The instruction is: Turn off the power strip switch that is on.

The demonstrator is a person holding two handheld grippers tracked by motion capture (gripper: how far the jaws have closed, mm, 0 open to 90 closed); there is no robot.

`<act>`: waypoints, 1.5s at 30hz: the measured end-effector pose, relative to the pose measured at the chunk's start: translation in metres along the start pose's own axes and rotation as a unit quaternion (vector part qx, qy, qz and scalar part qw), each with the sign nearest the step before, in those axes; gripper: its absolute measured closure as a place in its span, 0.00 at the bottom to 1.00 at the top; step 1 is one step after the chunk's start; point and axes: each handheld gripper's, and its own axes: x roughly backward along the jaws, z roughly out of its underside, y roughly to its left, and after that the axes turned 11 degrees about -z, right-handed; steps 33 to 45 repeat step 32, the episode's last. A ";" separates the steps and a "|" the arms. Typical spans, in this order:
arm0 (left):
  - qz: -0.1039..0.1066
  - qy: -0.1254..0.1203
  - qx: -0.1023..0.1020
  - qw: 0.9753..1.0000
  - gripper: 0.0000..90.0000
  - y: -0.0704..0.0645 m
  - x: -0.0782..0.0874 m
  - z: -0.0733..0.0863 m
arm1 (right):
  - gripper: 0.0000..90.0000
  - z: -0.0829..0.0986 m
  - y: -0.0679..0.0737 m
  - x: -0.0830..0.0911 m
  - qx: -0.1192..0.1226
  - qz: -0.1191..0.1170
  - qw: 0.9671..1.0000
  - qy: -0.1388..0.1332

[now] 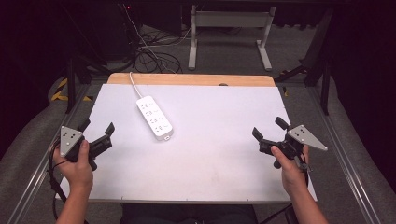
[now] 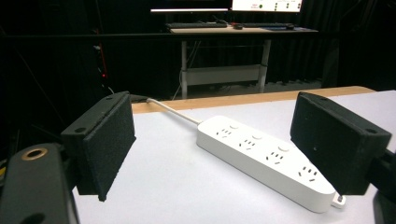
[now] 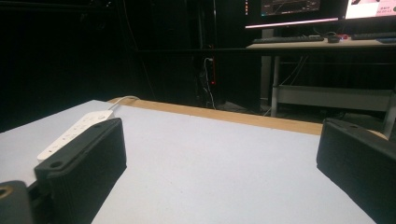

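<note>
Both pairs of jaws stand wide and hold nothing. The left gripper (image 1: 98,135) hovers at the near left of the white tabletop (image 1: 224,154), its jaws framing the white power strip (image 2: 261,158) just ahead of it. The right gripper (image 1: 271,130) hovers at the near right, well apart from the strip. The strip lies left of centre, its cable (image 1: 134,84) running off the far edge. A likely risk: nudging the light strip could slide it, or the cable could drag it askew.
</note>
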 end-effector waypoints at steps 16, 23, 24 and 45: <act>0.006 0.002 0.004 1.000 0.16 -0.001 -0.002 0.001 | 0.02 0.001 0.001 0.000 0.006 0.002 1.000 0.007; 0.010 0.006 0.001 1.000 0.16 -0.001 -0.004 0.001 | 0.02 0.002 0.000 0.000 0.004 0.004 1.000 0.010; 0.010 0.005 0.001 1.000 0.16 -0.001 -0.005 0.001 | 0.02 0.002 0.000 0.000 0.005 0.004 1.000 0.010; 0.005 0.006 0.005 1.000 0.16 0.003 -0.008 0.002 | 0.02 0.005 -0.002 -0.005 0.004 -0.008 1.000 0.014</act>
